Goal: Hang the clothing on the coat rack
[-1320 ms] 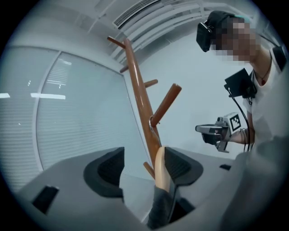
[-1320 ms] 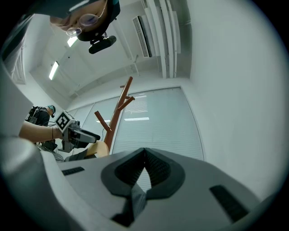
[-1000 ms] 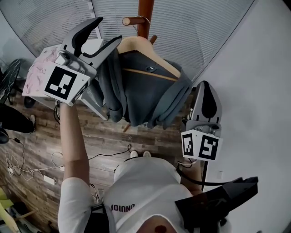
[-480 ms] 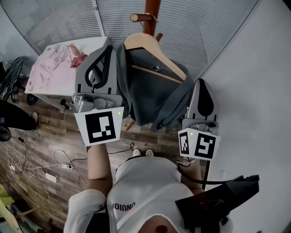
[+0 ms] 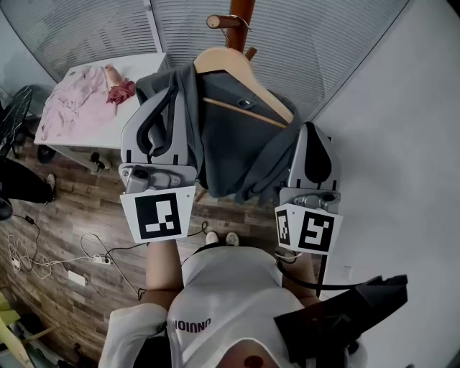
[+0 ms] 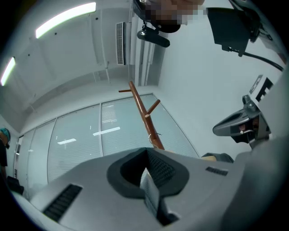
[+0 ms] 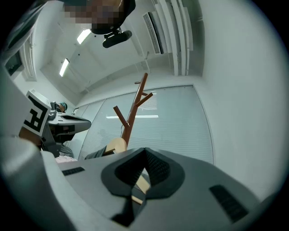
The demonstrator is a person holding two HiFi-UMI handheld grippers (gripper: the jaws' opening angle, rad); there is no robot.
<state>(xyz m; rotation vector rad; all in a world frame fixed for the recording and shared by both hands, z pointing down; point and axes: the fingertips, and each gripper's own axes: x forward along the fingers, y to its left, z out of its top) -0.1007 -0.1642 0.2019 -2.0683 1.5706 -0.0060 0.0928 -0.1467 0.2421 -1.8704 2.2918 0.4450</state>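
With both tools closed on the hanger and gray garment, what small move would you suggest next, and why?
Probably lower both together slightly, so the hook settles on the peg. The hook sits beside the peg, though whether it bears weight is unclear; the right tool grips the hanger, the left tool the gray garment.

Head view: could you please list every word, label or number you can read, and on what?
"ONION" roughly, seen upside down, on the person's white shirt; any further letters are unclear.
The left gripper and right gripper carry square marker patterns only, no text.
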